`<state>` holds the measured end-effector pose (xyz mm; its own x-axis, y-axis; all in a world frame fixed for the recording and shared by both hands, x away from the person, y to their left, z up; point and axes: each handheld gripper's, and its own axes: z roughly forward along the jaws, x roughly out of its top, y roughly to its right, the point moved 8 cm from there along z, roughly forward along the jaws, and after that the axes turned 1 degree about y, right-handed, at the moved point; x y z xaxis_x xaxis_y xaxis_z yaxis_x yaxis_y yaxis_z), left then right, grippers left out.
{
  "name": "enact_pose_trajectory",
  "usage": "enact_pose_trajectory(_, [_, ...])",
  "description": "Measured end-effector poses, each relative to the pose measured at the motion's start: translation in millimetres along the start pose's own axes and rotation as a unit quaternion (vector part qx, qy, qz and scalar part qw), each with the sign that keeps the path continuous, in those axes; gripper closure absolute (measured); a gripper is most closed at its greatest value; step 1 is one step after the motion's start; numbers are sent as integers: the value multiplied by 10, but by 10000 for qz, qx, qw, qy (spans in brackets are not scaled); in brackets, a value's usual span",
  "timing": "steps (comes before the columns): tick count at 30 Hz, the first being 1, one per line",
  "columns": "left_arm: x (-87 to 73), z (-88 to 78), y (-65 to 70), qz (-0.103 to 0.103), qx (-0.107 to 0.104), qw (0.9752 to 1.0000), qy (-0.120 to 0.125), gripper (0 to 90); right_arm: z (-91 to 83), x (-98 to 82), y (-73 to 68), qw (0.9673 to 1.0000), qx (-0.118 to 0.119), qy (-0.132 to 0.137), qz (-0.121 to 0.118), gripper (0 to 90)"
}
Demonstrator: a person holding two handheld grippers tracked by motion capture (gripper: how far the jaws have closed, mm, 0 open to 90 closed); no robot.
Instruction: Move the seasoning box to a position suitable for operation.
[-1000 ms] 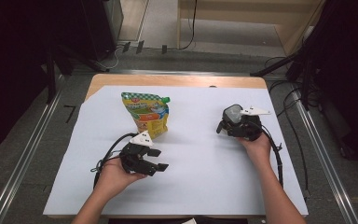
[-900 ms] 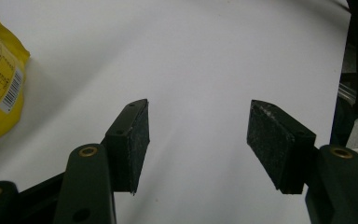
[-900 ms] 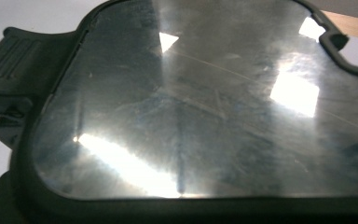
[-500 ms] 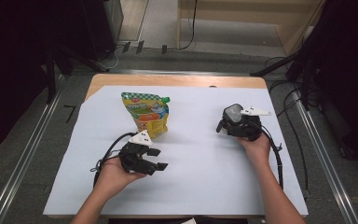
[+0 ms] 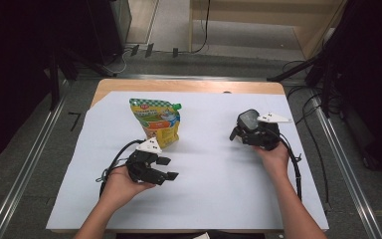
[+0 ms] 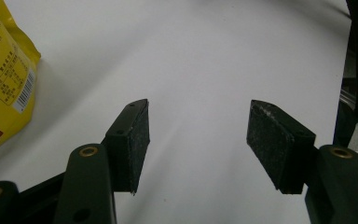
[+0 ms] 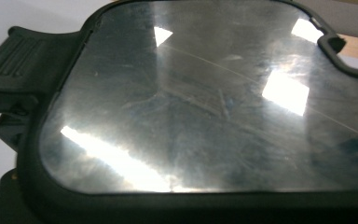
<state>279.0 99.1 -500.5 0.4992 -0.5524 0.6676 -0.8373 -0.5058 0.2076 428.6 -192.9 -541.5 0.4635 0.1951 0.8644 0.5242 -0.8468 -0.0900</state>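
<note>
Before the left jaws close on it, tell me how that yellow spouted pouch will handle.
The yellow pouch lies flat on the white sheet, so it probably won't roll. Its soft film body likely flexes and sags when lifted. The glossy surface may slip; gripping near the green cap seems firmer.

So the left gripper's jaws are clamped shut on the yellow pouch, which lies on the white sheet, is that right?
Not quite. The left gripper is open, with nothing between its jaws; the yellow pouch sits off to the side, apart from them, as the left gripper view shows. The pouch does lie on the white sheet.
</note>
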Motion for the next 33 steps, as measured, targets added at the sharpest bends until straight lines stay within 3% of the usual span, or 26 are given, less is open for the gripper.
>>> enact_pose_trajectory(17, [81, 69, -14, 42, -127, 9999, -29, 394, -95, 48, -509, 9980, 478, -131, -386, 157])
enact_pose_trajectory(33, [115, 65, -53, 49, -125, 9999, 6, 394, -105, 8, -967, 9926, 976, -219, -690, 157])
